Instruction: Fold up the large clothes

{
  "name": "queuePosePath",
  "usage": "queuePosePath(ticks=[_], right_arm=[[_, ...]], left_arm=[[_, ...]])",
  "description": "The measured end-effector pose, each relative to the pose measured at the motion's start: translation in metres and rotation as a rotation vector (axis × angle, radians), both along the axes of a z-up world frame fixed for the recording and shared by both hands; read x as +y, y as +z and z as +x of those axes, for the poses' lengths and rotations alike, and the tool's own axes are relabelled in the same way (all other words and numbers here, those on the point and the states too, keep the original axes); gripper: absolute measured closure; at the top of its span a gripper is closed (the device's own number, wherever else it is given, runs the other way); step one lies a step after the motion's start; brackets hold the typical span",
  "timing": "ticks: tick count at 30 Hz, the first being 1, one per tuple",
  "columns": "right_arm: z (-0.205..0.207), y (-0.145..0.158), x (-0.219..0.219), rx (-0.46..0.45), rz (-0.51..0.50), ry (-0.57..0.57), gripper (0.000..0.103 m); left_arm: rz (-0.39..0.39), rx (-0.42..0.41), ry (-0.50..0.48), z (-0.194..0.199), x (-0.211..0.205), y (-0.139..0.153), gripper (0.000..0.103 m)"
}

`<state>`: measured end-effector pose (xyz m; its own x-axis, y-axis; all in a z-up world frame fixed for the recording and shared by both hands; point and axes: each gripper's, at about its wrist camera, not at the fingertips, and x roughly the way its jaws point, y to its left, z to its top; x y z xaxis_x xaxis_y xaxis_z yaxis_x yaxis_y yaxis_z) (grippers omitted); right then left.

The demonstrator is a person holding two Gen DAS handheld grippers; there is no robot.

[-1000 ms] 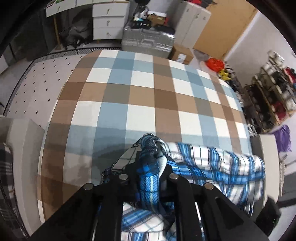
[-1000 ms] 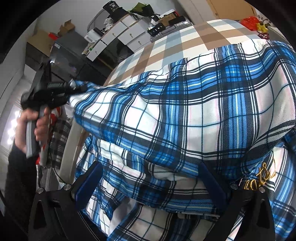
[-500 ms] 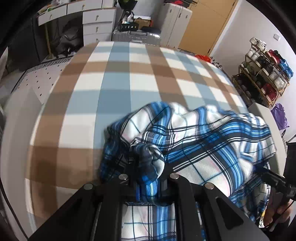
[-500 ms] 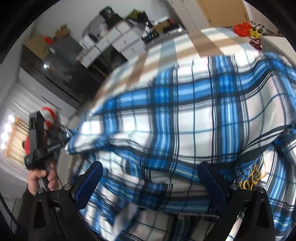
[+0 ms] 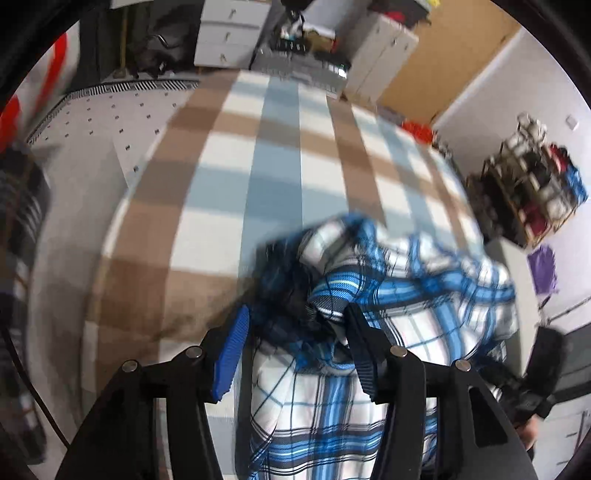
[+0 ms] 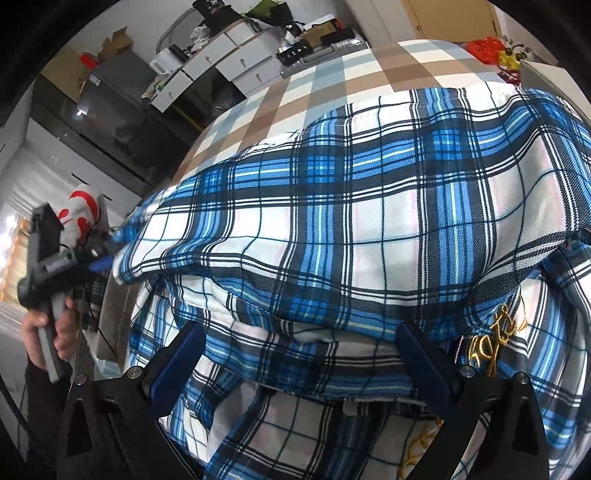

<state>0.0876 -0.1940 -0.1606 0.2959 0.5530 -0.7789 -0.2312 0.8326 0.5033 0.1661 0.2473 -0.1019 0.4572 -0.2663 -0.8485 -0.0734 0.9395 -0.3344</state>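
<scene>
Blue plaid on brown-and-blue checks

Your shirt (image 6: 369, 229) is a plaid of bright blue, white and black lines, with thin pale-blue stripes through the blue bands and a gold embroidered motif (image 6: 495, 336) near its right side. Under it, the bed cover (image 5: 258, 177) shows large squares of brown, light blue and white. Your fingers (image 5: 231, 354) carry ribbed blue pads on black frames, in both views. Behind, you see white drawers (image 5: 229, 33), a tan door (image 5: 454, 62), a purple cloth (image 5: 543, 269) and something bright orange-red (image 6: 484, 46) by the bed's far corner.
</scene>
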Motion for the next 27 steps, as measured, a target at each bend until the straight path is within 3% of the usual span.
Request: queuePosePath(ticks=[4,9,14,19,23,27], right_arm=[[0.003,-0.001,-0.018,0.04,0.039,-0.024,0.0],[0.007,-0.005,-0.045,0.088,0.087,-0.072,0.013],[0.006,-0.001,-0.048,0.091,0.044,-0.073,0.016],[0.006,0.003,-0.043,0.079,-0.015,-0.061,0.015],[0.003,0.011,-0.036,0.081,-0.057,-0.081,0.014],[-0.003,0.056,-0.028,-0.043,-0.026,-0.055,0.005]], left_arm=[[0.001,-0.026,0.016,0.019,-0.01,0.018,0.051],[-0.02,-0.049,-0.023,0.037,-0.037,0.026,0.051],[0.008,-0.014,-0.131,0.041,-0.065,0.001,0.051],[0.105,0.057,-0.203,0.034,-0.08,-0.057,0.051],[0.033,-0.019,-0.175,0.025,-0.069,-0.069,0.051],[0.063,-0.038,-0.19,0.023,-0.073,-0.069,0.05]])
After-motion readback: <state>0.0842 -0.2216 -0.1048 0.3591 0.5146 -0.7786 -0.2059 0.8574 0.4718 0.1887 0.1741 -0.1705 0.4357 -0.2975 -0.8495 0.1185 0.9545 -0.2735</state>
